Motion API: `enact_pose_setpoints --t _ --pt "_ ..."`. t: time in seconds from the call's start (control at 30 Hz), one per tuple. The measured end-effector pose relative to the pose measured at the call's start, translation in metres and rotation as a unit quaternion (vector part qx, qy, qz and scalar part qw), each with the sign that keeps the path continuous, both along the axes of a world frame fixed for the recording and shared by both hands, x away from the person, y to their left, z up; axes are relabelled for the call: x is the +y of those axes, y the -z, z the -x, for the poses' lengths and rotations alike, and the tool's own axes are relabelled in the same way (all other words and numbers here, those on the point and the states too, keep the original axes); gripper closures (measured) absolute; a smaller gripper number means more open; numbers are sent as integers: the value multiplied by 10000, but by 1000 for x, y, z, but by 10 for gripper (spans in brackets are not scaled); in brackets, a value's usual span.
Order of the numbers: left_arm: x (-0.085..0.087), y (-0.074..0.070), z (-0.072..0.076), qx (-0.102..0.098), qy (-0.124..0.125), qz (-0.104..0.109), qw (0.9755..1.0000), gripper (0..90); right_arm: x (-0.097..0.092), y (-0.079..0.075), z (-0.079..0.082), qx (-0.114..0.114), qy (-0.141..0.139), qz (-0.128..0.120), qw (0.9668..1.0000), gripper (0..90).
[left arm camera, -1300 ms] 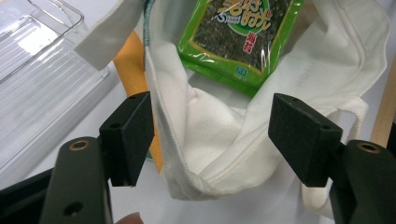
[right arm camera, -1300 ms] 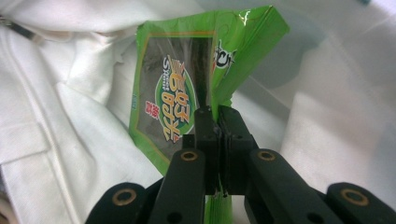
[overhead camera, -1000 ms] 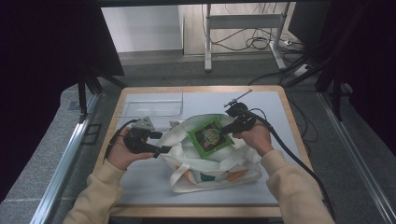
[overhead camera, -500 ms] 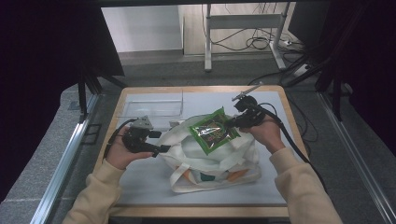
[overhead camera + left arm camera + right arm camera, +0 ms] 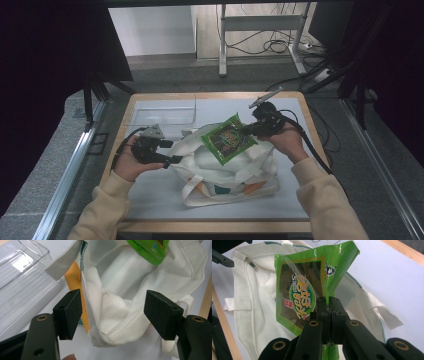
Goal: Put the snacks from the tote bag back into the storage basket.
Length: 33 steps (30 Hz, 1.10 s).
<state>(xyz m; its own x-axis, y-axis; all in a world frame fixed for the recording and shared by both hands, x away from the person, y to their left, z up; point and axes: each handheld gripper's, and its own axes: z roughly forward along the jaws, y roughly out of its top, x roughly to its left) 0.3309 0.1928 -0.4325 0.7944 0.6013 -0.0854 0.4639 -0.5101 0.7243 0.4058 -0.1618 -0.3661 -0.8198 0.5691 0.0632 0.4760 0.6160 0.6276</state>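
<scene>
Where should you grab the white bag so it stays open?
Probably the bag rim nearest the left gripper, coming from that side. That hem stands up as a thin folded edge between the open jaws, so they could pinch it while the right gripper holds the green packet.

The setting is identified as a lab or recording station. A wood-edged table (image 5: 215,96) topped with a white mat (image 5: 310,112) is enclosed by black screens (image 5: 45,65) at both sides. Aluminium rails (image 5: 67,172) are mounted just beside the table on the grey carpet. Loose cables (image 5: 280,46) and a metal stand (image 5: 222,40) are seen beyond the table's far edge.
</scene>
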Motion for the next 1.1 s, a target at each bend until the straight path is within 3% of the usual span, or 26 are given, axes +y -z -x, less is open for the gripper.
enact_pose_setpoints --t 0.47,0.67,0.9,1.1 --pt "-15 -17 -4 -135 82 99 9998 308 7 5 0 -168 -385 17 9991 871" --pt "-33 -26 -14 -145 320 -29 9994 312 9 6 1 -238 -536 44 9983 870" --pt "-52 -24 -29 5 507 -108 9987 313 14 9 3 -292 -644 45 9975 868" --pt "-57 -18 -39 190 594 -159 9979 316 17 10 4 -355 -777 32 9963 868"
